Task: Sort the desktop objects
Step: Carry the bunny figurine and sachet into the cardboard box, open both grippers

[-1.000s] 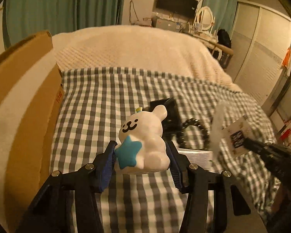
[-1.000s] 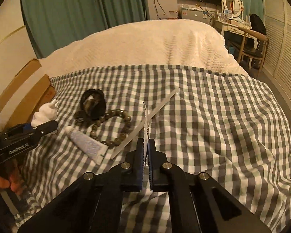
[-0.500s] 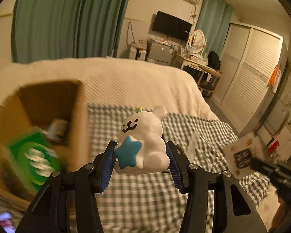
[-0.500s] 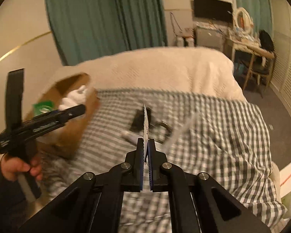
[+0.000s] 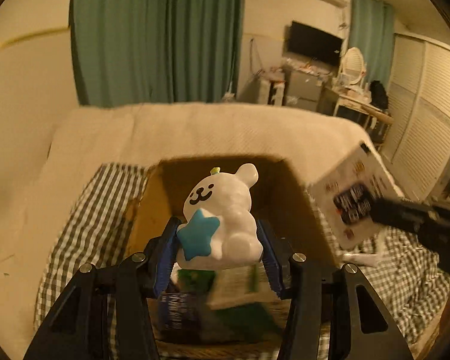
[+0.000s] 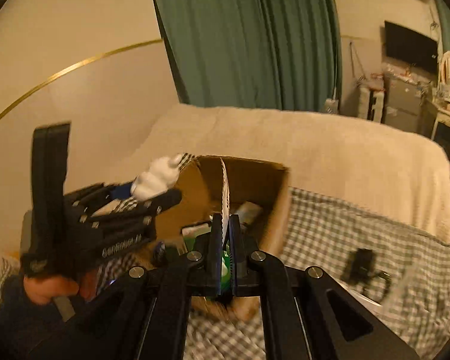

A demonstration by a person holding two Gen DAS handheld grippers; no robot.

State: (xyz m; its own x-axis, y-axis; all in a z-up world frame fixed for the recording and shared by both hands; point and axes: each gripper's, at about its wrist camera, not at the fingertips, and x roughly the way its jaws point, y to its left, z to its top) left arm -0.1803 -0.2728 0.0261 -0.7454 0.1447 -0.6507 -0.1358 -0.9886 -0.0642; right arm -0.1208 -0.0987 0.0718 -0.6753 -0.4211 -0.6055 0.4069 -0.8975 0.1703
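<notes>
In the left wrist view, the left gripper (image 5: 219,247) sits low in the centre of the frame with its blue-padded jaws clamped on the flanks of a white bear figurine (image 5: 225,219), which carries a blue star (image 5: 198,234) on its front and a small yellow-green tuft on its head. The figurine is held upright above the open mouth of a cardboard box (image 5: 153,207) that fills the middle of the frame; inside the box, blurred green and dark packages (image 5: 195,303) lie beneath the gripper. At the right edge of the same view, the right gripper (image 5: 372,210) enters, its jaws pressed together on a flat white card (image 5: 354,192) with dark printing, tilted near the box's right rim. In the right wrist view, the right gripper (image 6: 223,240) appears at lower centre, holding the card (image 6: 225,192) edge-on so that it shows as a thin serrated strip standing over the box (image 6: 273,210). The left gripper (image 6: 162,195) and the figurine (image 6: 156,180) lie to the left of centre, at the box's left rim. A checked cloth (image 6: 345,234) covers the bed around the box, and a small dark object (image 6: 360,264) rests on it at the lower right.
</notes>
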